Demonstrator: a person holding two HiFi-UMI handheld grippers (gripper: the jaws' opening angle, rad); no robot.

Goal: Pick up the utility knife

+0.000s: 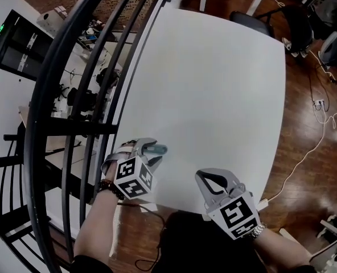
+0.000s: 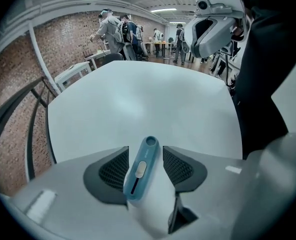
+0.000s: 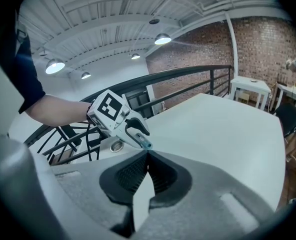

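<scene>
**Grasp at the near-left table edge.** The left claw [image 1: 150, 150] is clamping the teal utility knife [image 1: 159, 149] by its narrow body. The slider is facing up and the tip is projecting forward, apparently just clear of the white table [image 1: 214, 84]. The right claw [image 1: 213, 182] is hanging pressed together and empty near the table's near edge.

Likely hazards: the knife could be pivoting or slipping between the pads if the squeeze eases, and pressure on the slider could be pushing the blade out.

The dark railing [image 1: 72, 95] is crowding the left side. The bare tabletop is offering free room ahead and rightward.
</scene>
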